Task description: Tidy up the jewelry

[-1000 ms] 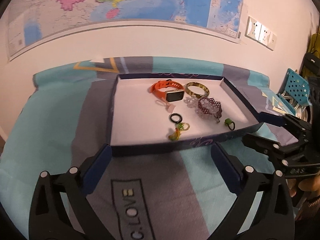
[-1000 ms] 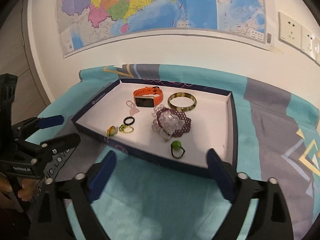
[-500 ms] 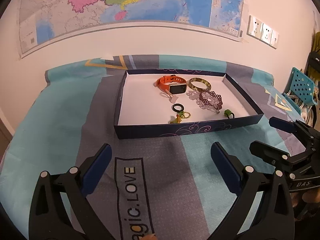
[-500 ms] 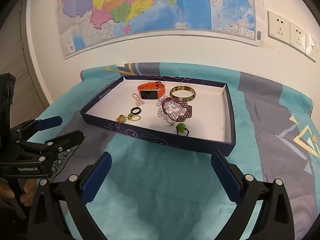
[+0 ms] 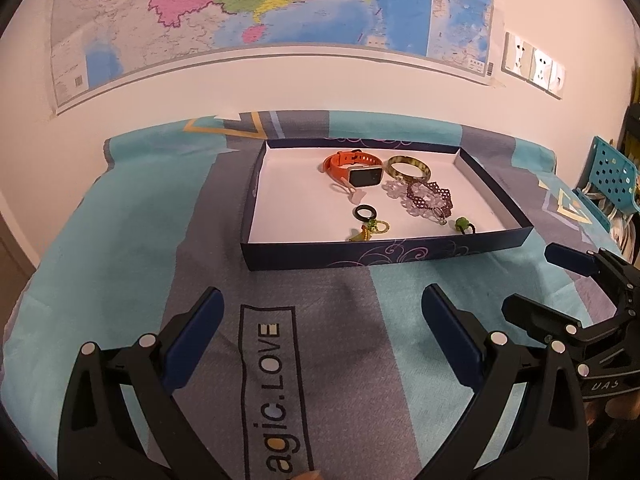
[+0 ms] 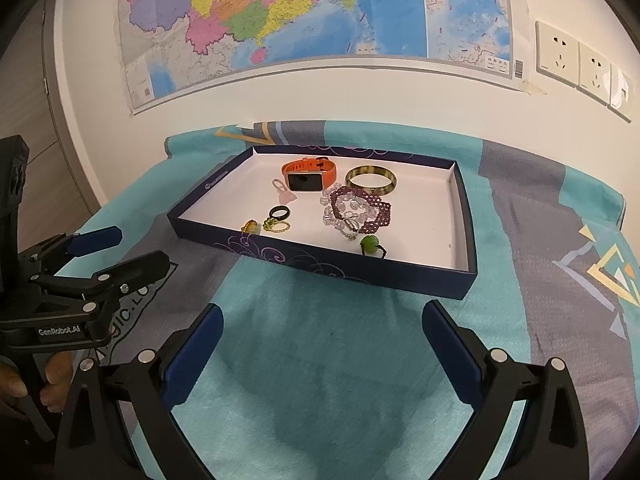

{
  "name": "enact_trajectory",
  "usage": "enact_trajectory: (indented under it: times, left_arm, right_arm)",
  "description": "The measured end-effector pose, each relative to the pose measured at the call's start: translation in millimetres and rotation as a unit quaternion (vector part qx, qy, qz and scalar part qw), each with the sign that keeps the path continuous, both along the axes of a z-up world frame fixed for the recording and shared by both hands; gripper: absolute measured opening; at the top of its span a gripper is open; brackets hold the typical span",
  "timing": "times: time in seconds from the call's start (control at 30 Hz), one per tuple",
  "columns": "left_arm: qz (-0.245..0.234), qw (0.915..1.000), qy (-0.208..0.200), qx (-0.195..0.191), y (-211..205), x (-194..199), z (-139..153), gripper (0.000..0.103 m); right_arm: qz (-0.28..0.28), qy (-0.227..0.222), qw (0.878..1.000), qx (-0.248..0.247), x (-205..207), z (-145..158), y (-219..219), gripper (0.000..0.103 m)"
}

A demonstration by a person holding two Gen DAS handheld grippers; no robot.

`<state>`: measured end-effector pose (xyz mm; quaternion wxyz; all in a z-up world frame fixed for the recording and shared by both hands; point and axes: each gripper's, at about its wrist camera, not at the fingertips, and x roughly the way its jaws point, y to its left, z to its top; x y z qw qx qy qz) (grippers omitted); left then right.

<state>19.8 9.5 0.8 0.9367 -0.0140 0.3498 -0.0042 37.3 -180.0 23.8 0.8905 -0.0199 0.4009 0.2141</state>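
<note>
Two hand-held grippers sit nearest: the left hand-held gripper [image 5: 322, 312] and the right hand-held gripper [image 6: 322, 330], each with jaws spread wide and nothing between them, hanging over the patterned cloth [image 6: 320, 360] short of the box. Beyond them lies the shallow navy box [image 5: 384, 254], where the jewelry is gathered: a green-bead ring [image 6: 370, 245] nearest the front wall, a black ring [image 5: 364, 213], a purple beaded bracelet [image 6: 362, 210], then an orange watch [image 5: 352, 166] and a bangle [image 6: 371, 180]. With everything inside the box, the sorting looks nearly finished.
</note>
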Motion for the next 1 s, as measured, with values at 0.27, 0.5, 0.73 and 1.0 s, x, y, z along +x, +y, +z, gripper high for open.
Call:
enact_trajectory:
  times: [0.27, 0.5, 0.73, 1.0]
  left_arm:
    - [-0.003, 1.0000, -0.001, -0.002, 0.4, -1.6, 0.2, 0.097]
    - [-0.004, 1.0000, 0.003, 0.000, -1.9, -1.1, 0.0, 0.097]
    - [-0.003, 1.0000, 0.003, 0.004, -3.7, -0.5, 0.3, 0.097]
    - [-0.002, 1.0000, 0.001, 0.008, -2.9, -0.9, 0.3, 0.097]
  right_arm:
    - [0.001, -0.002, 1.000, -0.003, 0.0, -0.6, 1.2, 0.096]
    - [0.002, -0.001, 1.000, -0.003, 0.3, -1.0, 1.8, 0.096]
    - [0.003, 0.001, 1.000, -0.003, 0.0, -1.5, 1.9, 0.096]
    - [0.004, 0.005, 1.000, -0.002, 0.8, -3.7, 2.6, 0.096]
